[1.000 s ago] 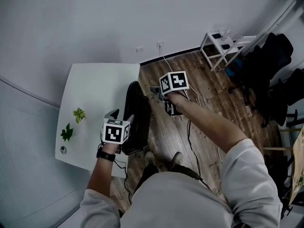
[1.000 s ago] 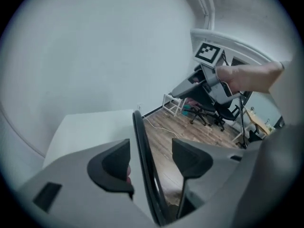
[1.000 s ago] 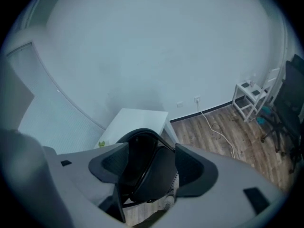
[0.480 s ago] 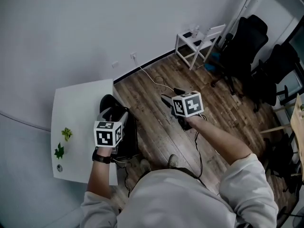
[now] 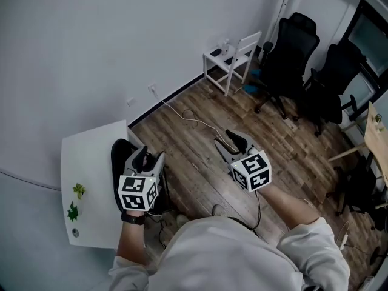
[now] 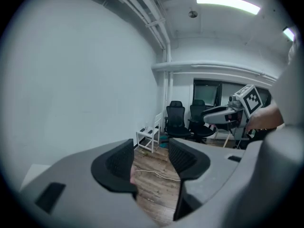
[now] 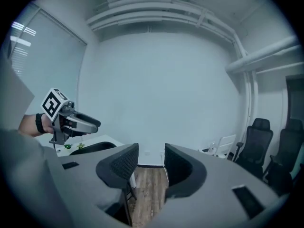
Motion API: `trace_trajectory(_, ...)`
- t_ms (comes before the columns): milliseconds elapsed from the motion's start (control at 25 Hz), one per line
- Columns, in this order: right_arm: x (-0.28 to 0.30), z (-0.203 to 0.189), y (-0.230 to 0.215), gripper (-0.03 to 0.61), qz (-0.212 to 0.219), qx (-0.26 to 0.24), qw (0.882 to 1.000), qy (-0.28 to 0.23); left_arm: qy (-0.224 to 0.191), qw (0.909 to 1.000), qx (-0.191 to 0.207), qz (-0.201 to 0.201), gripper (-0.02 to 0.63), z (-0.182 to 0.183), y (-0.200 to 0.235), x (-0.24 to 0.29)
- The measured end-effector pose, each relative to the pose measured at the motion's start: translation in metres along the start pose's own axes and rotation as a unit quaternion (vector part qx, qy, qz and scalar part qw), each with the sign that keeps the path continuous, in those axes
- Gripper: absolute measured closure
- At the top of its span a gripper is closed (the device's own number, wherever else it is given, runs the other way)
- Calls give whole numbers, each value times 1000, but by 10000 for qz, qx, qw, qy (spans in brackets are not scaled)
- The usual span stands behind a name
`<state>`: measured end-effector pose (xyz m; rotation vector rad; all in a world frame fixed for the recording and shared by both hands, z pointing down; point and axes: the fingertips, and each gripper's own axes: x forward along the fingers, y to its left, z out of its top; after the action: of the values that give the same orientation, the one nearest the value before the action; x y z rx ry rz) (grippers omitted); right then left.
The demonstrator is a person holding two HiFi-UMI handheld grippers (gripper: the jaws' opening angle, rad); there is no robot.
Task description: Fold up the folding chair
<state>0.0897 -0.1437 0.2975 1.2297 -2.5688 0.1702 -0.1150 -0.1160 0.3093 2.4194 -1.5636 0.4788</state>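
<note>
A white folding chair [image 5: 241,58] stands open at the far wall, also seen small in the left gripper view [image 6: 153,134] and at the right of the right gripper view [image 7: 227,144]. My left gripper [image 5: 149,154] [image 6: 151,158] hovers over a black chair [image 5: 120,162] tucked beside the white table [image 5: 91,156]. My right gripper [image 5: 227,139] [image 7: 151,163] is held over bare wood floor, far short of the white chair. The jaws of both have just been closing, but both still stand open with a gap and nothing between them.
Two black office chairs [image 5: 292,48] [image 5: 332,85] stand right of the white chair. A white cable [image 5: 188,121] trails across the wood floor from the wall. Green leaf pieces [image 5: 75,202] lie on the table. The person's feet [image 5: 217,210] are just below the grippers.
The head view has swung toward the far wall and the white chair. Both grippers have risen away from the black chair by the table; the right one has moved rightward. Both jaw gaps look narrower.
</note>
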Motion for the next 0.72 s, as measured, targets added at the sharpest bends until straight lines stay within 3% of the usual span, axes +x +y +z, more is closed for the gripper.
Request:
trace_trajectory(320, -65, 3, -10, 477, -300, -433, 9967, -625, -544, 9981, 270, -121, 468, 24, -51, -12)
trace_trajectory(520, -84, 5, -18, 545, -454, -439, 9943, -854, -776, 9967, 211, -64, 588, 27, -61, -21)
trace_trajectory(720, -93, 3, -23, 561, -513, -403, 9930, -986, -812, 9966, 161, -36, 606, 22, -67, -27)
